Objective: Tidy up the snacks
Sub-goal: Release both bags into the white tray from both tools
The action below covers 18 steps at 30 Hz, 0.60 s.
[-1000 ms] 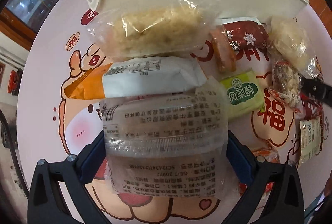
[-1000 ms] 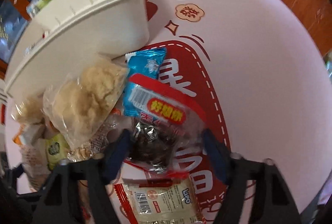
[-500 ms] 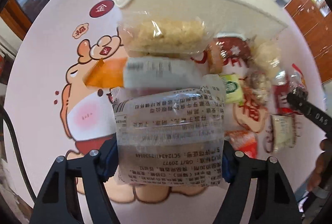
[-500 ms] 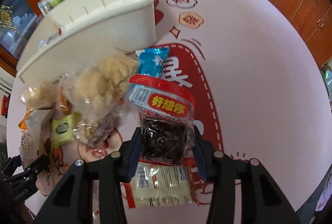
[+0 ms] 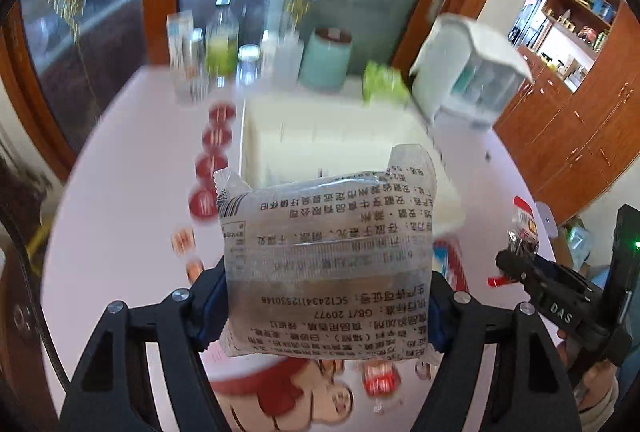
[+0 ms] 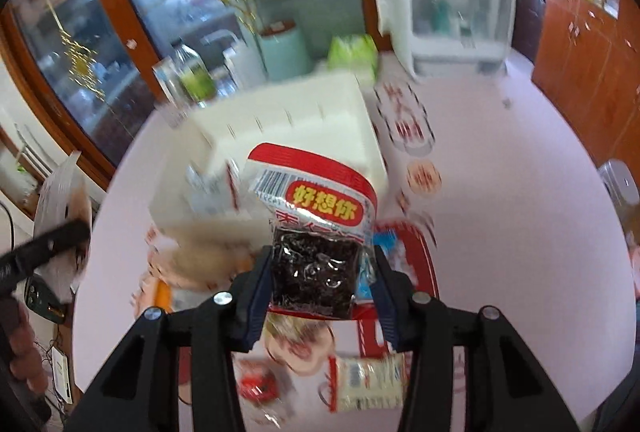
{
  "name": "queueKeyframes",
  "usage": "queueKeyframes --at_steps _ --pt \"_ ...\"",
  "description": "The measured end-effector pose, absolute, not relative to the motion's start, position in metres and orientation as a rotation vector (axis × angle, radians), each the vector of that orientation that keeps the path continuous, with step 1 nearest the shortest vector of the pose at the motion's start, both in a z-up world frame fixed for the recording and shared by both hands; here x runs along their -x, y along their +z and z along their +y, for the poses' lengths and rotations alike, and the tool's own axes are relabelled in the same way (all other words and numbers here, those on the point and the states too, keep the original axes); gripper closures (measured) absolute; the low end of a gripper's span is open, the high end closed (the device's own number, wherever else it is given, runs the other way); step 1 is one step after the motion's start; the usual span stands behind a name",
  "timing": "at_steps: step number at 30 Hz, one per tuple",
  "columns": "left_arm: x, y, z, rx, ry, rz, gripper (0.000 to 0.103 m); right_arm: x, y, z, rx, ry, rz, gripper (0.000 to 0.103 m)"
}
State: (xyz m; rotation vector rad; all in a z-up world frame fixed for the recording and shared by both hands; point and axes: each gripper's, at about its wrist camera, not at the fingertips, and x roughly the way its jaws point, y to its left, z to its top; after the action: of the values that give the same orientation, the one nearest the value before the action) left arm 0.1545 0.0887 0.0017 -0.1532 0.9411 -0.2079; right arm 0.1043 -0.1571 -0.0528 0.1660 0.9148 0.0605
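Left gripper (image 5: 328, 306) is clamped on a clear pack (image 5: 326, 264) held up off the table, and the right gripper (image 6: 318, 282) pinches a red-topped dark pack (image 6: 316, 232) the same way. Below the right fingers more packs (image 6: 366, 376) lie loose on the table, so plenty is left. Beyond both sets of fingers waits the white bin (image 6: 288, 136); I judge both packs are headed there.

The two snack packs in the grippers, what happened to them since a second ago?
Both were lifted off the table toward the white bin. The left gripper still clamps the clear printed pack; the right gripper still clamps the red dark-snack pack. Other snacks stayed down.
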Motion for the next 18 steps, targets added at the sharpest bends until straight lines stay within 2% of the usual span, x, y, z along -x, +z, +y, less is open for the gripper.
queueKeyframes --at_steps 5,12,14,18 --pt "-0.188 0.031 0.078 0.100 -0.230 0.897 0.028 -0.137 -0.013 -0.146 -0.144 0.071 0.843 0.056" --pt "-0.239 0.027 0.056 0.052 -0.245 0.917 0.026 -0.189 0.008 -0.133 -0.123 0.052 0.823 0.055" --pt "-0.254 0.016 0.053 0.053 -0.238 0.935 0.019 -0.204 0.004 -0.130 -0.119 0.041 0.844 0.054" --pt "-0.279 -0.004 0.055 0.103 -0.236 1.002 0.014 -0.228 -0.009 -0.127 -0.111 0.032 0.891 0.049"
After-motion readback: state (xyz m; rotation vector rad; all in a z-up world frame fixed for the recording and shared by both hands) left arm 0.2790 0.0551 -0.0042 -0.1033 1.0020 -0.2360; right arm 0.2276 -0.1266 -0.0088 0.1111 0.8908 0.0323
